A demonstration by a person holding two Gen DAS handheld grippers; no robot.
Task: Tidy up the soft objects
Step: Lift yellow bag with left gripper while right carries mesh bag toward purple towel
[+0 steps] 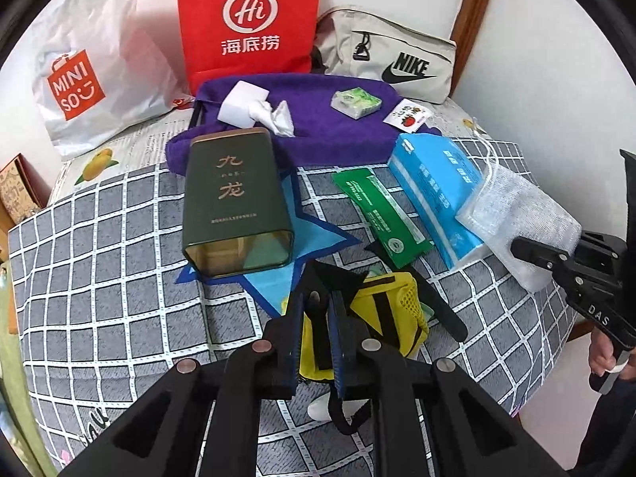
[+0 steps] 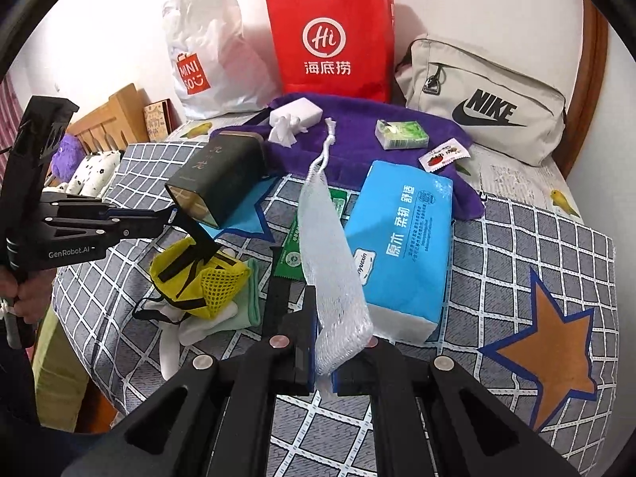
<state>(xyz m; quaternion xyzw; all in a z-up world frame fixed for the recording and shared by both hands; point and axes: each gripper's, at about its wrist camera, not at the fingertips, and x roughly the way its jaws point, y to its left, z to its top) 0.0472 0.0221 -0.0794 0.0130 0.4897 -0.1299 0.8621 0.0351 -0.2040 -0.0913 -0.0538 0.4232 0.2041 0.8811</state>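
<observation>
My left gripper is shut on the black strap of a yellow mesh bag, which lies near the bed's front edge. The right wrist view shows that strap pulled taut from the bag up to the left gripper. My right gripper is shut on the lower end of a white mesh pouch. The pouch hangs lifted above a blue tissue pack, its drawstring trailing toward the purple towel. In the left wrist view the right gripper holds the pouch at the far right.
A dark green tin lies on its side on a blue star. A green packet sits beside the tissue pack. A white sponge and small green pack rest on the towel. Red bag, white bag and grey pouch line the wall.
</observation>
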